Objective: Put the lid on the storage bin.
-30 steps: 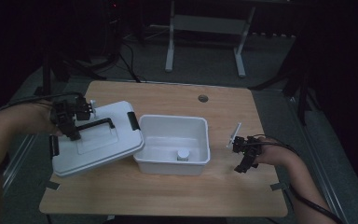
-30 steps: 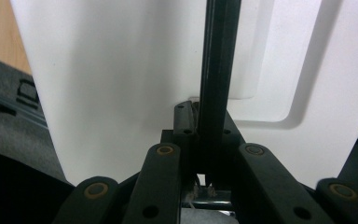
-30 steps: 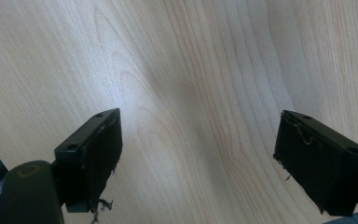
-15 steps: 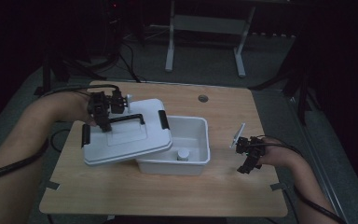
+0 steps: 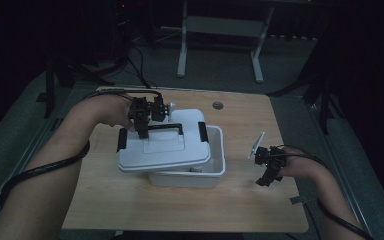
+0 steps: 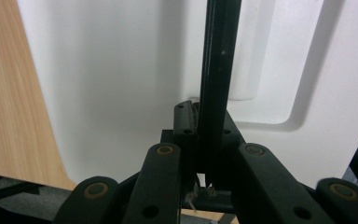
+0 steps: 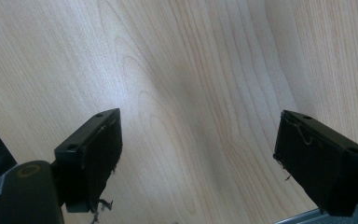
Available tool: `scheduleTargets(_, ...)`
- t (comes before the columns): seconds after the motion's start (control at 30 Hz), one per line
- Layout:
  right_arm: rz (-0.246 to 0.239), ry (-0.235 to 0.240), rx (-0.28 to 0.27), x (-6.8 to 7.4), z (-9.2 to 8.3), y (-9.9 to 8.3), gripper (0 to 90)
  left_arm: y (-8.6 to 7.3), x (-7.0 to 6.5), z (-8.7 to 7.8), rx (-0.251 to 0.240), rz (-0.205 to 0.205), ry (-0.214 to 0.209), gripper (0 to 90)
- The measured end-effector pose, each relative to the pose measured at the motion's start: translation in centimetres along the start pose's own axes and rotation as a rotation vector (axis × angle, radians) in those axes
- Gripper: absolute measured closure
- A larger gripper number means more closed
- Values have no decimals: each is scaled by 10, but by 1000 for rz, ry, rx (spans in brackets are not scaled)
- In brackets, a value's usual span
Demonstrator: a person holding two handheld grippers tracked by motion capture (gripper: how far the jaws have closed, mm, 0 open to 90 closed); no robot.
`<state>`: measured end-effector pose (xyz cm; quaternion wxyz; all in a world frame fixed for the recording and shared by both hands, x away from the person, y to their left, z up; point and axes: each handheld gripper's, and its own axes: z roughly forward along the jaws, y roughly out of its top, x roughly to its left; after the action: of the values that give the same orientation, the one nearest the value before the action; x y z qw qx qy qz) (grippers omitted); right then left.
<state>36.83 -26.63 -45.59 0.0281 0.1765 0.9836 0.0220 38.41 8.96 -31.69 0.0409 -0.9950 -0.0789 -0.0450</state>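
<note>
A white lid (image 5: pixel 165 147) with a black handle (image 5: pixel 166 128) and black side clips hangs tilted over the left part of an open white box (image 5: pixel 216 165). My left gripper (image 5: pixel 144 131) is shut on the handle near its left end. In the left gripper view the handle bar (image 6: pixel 216 70) runs up from between the closed jaws, at my left gripper (image 6: pixel 205 182), with the lid (image 6: pixel 121 70) behind it. My right gripper (image 5: pixel 266 174) stands open right of the box, apart from it. In the right gripper view my right gripper (image 7: pixel 198 154) holds nothing over bare wood (image 7: pixel 191 70).
The wooden table (image 5: pixel 180 205) has a round cable hole (image 5: pixel 217 105) at the back. A white desk frame (image 5: pixel 220 30) stands on the dark floor beyond. A cable (image 5: pixel 40 170) trails along the left forearm.
My left gripper has carried the lid to the right, from beside the box to over its left part. The right gripper has stayed in place.
</note>
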Motion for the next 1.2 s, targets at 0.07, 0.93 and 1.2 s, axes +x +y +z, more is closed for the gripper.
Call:
scheduleTargets(0.07,1,0,-3,0,0,0,147,7,1,2,6,8,-3,836)
scheduleTargets(0.93,-23,0,5,2,2,5,147,63,7,33,19,98,-23,836)
scheduleTargets(1.2,-22,4,18,2,6,5,147,67,8,41,15,100,-19,836)
